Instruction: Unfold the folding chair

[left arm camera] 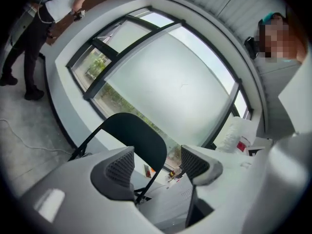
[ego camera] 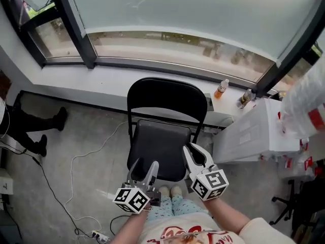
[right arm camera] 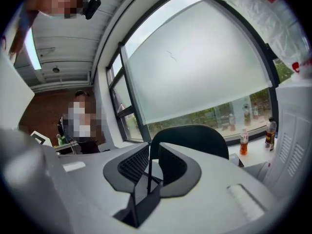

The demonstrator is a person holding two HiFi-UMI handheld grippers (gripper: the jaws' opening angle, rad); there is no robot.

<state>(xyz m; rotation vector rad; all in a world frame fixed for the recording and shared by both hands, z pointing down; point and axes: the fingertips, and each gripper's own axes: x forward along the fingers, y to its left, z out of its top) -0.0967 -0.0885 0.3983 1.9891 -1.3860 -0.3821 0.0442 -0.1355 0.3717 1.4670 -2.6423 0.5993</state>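
a frosted window (ego camera: 193,9) in dark frames runs above a white sill (ego camera: 111,80), where an orange drink bottle (ego camera: 221,89) and a darker bottle (ego camera: 246,98) stand near each other. a white ribbed unit (ego camera: 254,131) sits below them. a white cable (ego camera: 84,159) loops across the grey floor (ego camera: 76,136); a bystander's black shoes (ego camera: 61,117) show at left.

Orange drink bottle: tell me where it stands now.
In the head view, the orange drink bottle stands on the white windowsill, just right of the black folding chair, with a darker bottle to its right.
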